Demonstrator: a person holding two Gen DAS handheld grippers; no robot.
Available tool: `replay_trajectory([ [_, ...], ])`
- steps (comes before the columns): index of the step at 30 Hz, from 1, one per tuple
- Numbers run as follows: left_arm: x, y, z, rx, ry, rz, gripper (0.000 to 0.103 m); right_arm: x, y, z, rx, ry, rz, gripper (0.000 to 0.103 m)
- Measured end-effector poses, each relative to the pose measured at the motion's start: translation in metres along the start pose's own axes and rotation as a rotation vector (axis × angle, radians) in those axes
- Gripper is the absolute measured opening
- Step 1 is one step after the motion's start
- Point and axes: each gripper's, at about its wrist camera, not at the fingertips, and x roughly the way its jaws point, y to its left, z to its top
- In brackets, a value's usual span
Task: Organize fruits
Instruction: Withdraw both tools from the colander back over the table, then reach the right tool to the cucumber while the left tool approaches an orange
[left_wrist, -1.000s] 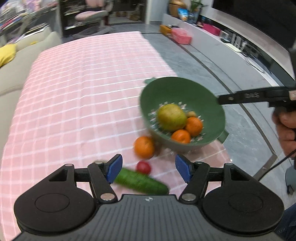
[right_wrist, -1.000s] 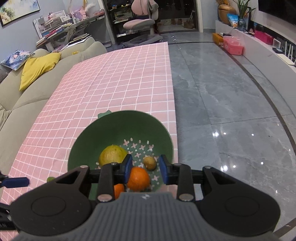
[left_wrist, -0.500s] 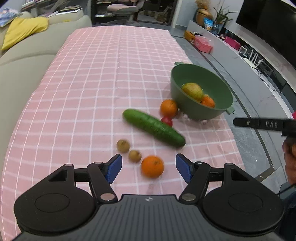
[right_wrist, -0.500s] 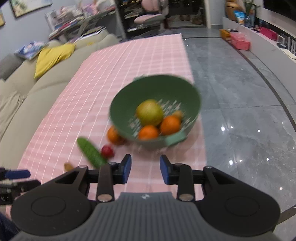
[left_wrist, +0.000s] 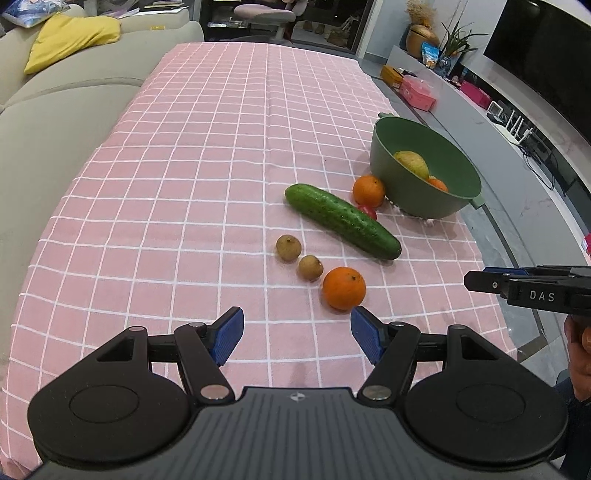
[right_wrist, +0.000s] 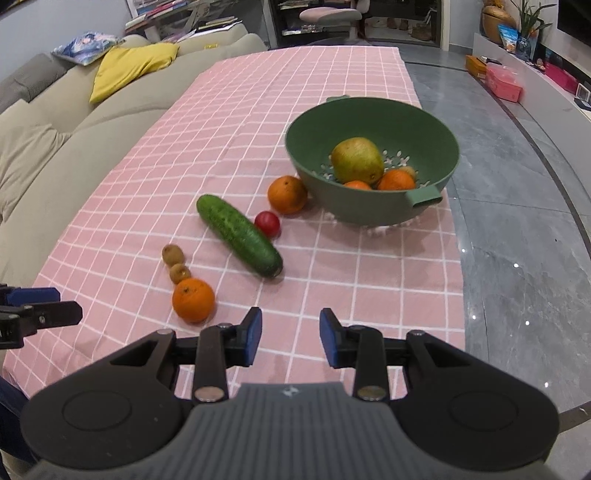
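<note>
A green colander bowl (right_wrist: 436, 125) stands at the table's right edge and holds a yellow-green pear (right_wrist: 357, 159), two oranges (right_wrist: 396, 180) and a small brown fruit. On the pink checked cloth lie a cucumber (right_wrist: 239, 235), a red tomato (right_wrist: 267, 223), an orange by the bowl (right_wrist: 287, 195), a near orange (right_wrist: 193, 300) and two small brown fruits (right_wrist: 173, 254). My left gripper (left_wrist: 297, 339) is open and empty, just short of the near orange (left_wrist: 344, 288). My right gripper (right_wrist: 291, 338) is open and empty above the cloth's front edge. The bowl also shows in the left wrist view (left_wrist: 413, 131).
A beige sofa (right_wrist: 66, 122) with a yellow cushion (right_wrist: 129, 66) runs along the table's left side. Grey tiled floor (right_wrist: 517, 229) lies to the right. An office chair and shelves stand beyond the table's far end.
Both grippers have pulled back from the bowl toward the table's near edge. The right gripper, earlier over the bowl around an orange, is now open and clear of it.
</note>
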Motion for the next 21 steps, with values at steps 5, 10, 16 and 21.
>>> replay_trajectory([
  [5,0.008,0.006,0.002,0.029,0.015,0.004,0.078,0.010,0.011,-0.002,-0.032,0.013,-0.004,0.031],
  [10,0.021,0.010,0.014,0.074,0.025,0.009,0.078,0.021,0.025,-0.001,-0.061,0.008,0.007,0.032],
  [16,0.044,0.013,0.031,0.233,0.049,0.048,0.078,0.037,0.048,0.005,-0.113,0.009,0.053,0.036],
  [21,0.059,0.026,0.045,0.275,0.056,0.041,0.078,0.055,0.066,0.011,-0.139,0.042,0.086,0.039],
])
